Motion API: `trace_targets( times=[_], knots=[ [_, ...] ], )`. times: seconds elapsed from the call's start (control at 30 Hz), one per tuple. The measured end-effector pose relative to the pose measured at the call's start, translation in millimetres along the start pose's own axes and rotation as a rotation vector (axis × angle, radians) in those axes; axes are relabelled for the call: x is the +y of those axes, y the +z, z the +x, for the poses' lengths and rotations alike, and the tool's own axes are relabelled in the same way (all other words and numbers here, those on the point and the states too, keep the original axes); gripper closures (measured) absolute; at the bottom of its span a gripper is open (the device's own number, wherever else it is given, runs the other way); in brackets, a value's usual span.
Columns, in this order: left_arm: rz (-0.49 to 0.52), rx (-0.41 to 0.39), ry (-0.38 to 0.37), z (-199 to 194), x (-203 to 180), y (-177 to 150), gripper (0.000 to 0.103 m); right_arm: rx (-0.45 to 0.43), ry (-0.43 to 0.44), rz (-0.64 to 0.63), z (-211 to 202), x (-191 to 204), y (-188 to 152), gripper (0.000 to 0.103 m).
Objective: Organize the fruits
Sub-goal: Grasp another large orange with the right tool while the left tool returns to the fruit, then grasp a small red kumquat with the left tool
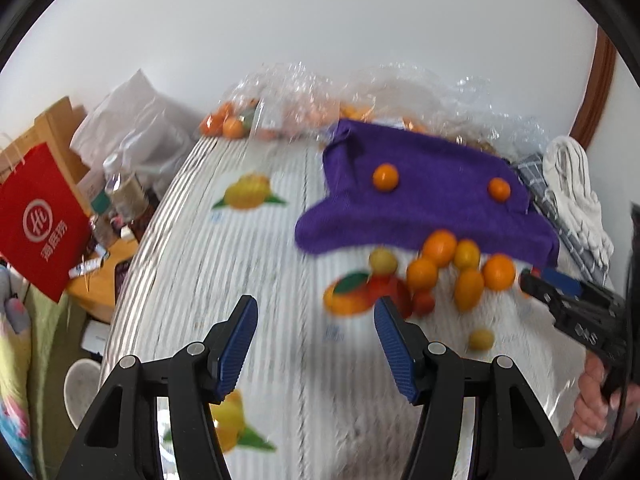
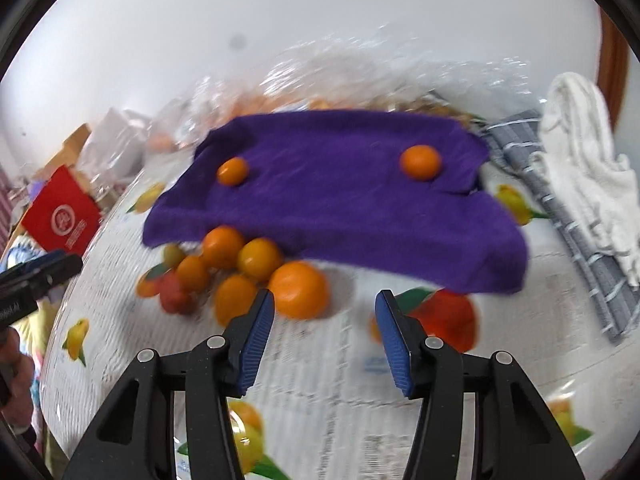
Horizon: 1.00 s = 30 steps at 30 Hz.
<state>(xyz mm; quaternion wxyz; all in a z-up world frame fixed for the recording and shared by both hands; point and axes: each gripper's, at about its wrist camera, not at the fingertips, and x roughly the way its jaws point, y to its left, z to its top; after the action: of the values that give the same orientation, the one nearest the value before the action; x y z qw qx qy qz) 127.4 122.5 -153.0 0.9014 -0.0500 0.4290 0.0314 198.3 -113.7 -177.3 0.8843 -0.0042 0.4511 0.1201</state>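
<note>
A purple cloth (image 1: 424, 196) (image 2: 340, 192) lies on the striped fruit-print table cover. Two small oranges sit on it, one at the left (image 1: 385, 177) (image 2: 232, 171) and one at the right (image 1: 499, 189) (image 2: 421, 162). A pile of oranges and small yellow and red fruits (image 1: 444, 268) (image 2: 240, 272) lies at the cloth's near edge. One yellow fruit (image 1: 481, 339) lies apart, nearer. My left gripper (image 1: 316, 308) is open and empty, left of the pile. My right gripper (image 2: 325, 300) is open and empty, its left fingertip (image 2: 262, 308) next to the biggest orange (image 2: 299, 290).
Clear plastic bags with more oranges (image 1: 228, 124) stand at the table's far edge. A grey checked cloth (image 2: 560, 208) and a white towel (image 2: 588, 176) lie at the right. A red paper bag (image 1: 40, 220) and clutter stand off the table's left side.
</note>
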Motion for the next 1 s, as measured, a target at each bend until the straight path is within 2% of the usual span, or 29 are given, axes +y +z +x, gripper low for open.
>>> trace_targets(
  times=[0.27, 0.4, 0.53, 0.6, 0.67, 0.83, 1.0],
  knots=[
    [-0.008, 0.089, -0.023, 24, 21, -39, 0.045, 0.038, -0.05, -0.092, 32, 18, -11, 0.051],
    [-0.029, 0.084, -0.027, 31, 25, -48, 0.045, 0.052, -0.064, -0.101, 49, 16, -8, 0.051],
    [-0.002, 0.064, -0.027, 35, 21, -58, 0.045, 0.033, -0.047, -0.082, 54, 11, -4, 0.05],
    [0.018, 0.066, -0.015, 36, 18, -61, 0.041, 0.023, -0.047, -0.095, 54, 12, -4, 0.053],
    [0.022, 0.068, -0.025, 36, 17, -60, 0.037, 0.02, -0.025, -0.106, 53, 15, -4, 0.062],
    [-0.023, 0.059, -0.062, 35, 23, -57, 0.036, -0.006, -0.063, -0.081, 34, 1, -13, 0.062],
    [0.032, 0.066, -0.104, 39, 7, -35, 0.037, -0.063, -0.124, -0.02, 8, -30, -28, 0.062]
  ],
)
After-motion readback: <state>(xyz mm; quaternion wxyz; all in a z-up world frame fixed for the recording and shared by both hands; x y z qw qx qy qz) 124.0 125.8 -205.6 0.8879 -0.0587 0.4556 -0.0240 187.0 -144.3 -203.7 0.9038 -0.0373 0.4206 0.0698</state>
